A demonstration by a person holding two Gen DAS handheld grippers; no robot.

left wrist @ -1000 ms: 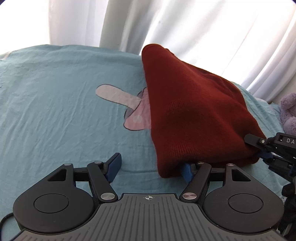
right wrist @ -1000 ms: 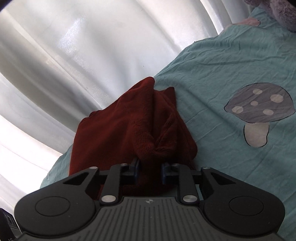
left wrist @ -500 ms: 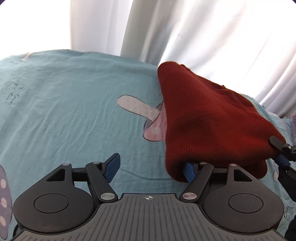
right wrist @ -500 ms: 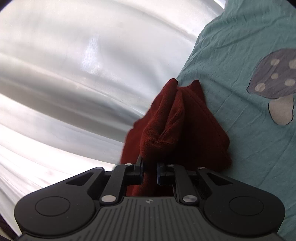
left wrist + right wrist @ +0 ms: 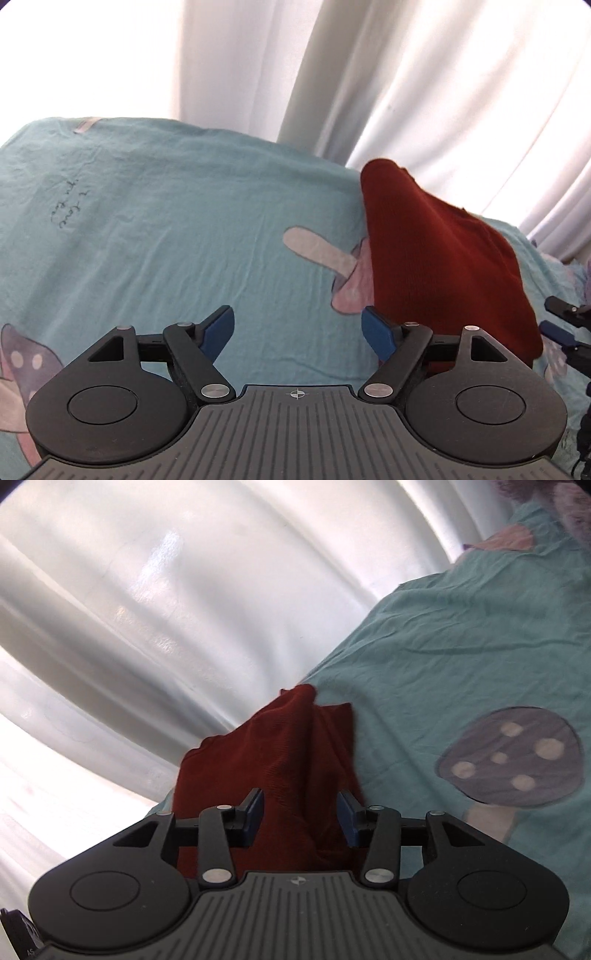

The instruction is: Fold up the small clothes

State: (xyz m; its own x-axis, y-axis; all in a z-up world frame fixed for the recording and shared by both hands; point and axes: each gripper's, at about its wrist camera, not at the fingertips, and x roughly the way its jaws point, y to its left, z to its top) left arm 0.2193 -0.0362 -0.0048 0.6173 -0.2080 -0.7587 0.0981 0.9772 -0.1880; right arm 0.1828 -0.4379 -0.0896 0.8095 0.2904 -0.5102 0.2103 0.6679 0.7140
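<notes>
Your left gripper [image 5: 299, 332] stood released beside the red knit garment [image 5: 436, 258] — heaped right of centre on the bed sheet [image 5: 166, 229]. Your right gripper [image 5: 300, 818] straddled it, fingers apart — likely ready to regrasp.

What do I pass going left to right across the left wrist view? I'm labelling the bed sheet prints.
Purple spotted mushroom print → dark handwriting on the teal bed sheet → pale-stemmed pink mushroom print → dark red knitted garment → the right claw at the edge.
</notes>
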